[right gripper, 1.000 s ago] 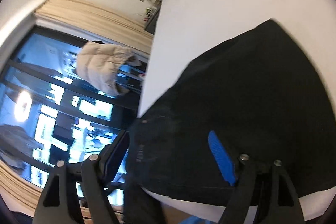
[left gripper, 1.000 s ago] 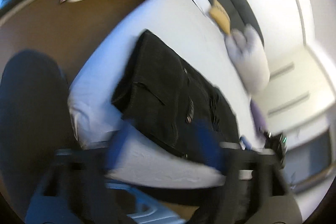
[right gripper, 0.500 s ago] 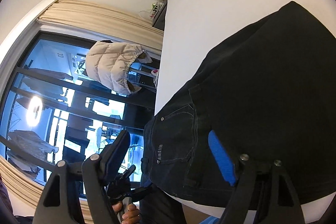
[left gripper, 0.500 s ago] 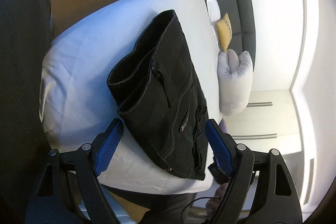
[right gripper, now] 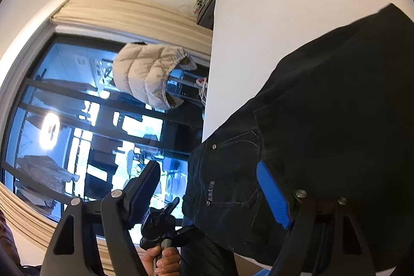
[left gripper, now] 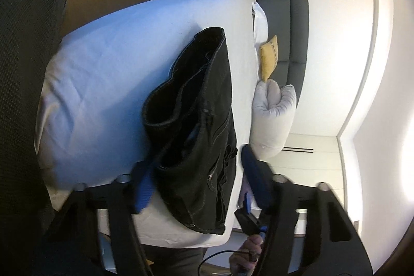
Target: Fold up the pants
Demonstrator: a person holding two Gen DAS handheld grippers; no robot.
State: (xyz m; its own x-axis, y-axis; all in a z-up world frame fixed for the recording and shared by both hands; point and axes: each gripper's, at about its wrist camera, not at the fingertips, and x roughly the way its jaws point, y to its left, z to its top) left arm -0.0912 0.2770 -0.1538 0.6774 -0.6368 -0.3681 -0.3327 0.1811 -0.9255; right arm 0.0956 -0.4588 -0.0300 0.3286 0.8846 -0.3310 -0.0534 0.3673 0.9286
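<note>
Nearest in the left wrist view, the left gripper [left gripper: 199, 177] is seen with its blue pads spread wide, one pad to each side of the near end of the black pants [left gripper: 199, 136], and nothing is clamped between them. The pants are laid folded in a thick bundle on the white bed [left gripper: 108, 74], close to the bed's near corner, with a rolled hem edge turned up on top. Nearest in the right wrist view, the right gripper [right gripper: 207, 190] is likewise held open; one pad is placed over the pants [right gripper: 323, 126] near a riveted pocket, while the other is set off past the edge of the bed [right gripper: 271, 4], so no cloth is gripped. Beyond the pants, toward the head of the bed, a pale rolled quilt [left gripper: 274, 118] and a yellow cushion [left gripper: 269, 57] are found. Past the bed's edge, a beige puffer jacket [right gripper: 148, 75] is hung before a dark window [right gripper: 64, 120].
</note>
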